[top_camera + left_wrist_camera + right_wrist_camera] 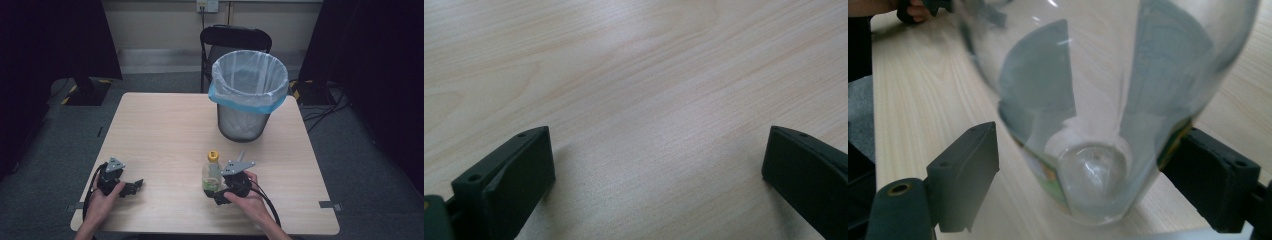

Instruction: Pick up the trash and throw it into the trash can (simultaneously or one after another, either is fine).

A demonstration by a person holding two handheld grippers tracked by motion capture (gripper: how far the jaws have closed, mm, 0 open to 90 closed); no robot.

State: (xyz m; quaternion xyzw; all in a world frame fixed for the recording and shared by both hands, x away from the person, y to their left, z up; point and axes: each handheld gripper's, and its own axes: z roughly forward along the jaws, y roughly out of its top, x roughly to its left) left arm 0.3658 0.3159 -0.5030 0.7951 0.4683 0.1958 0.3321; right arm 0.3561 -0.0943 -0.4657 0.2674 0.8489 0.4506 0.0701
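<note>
A clear plastic bottle (212, 175) with a yellow cap and a green label stands upright on the wooden table (165, 130), near its front edge. My right gripper (217, 192) is open around the bottle's lower part. In the right gripper view the bottle (1098, 100) sits between the jaws, with the right-hand jaw against its label and a thin gap at the other jaw. My left gripper (132, 187) rests low at the front left of the table, open. Between its fingers (519, 175) there is only bare wood.
A wire-mesh waste bin (248, 95) with a translucent liner edged in blue stands on the far right part of the table. A black chair (235, 37) is behind the table. Cables lie on the floor at the right.
</note>
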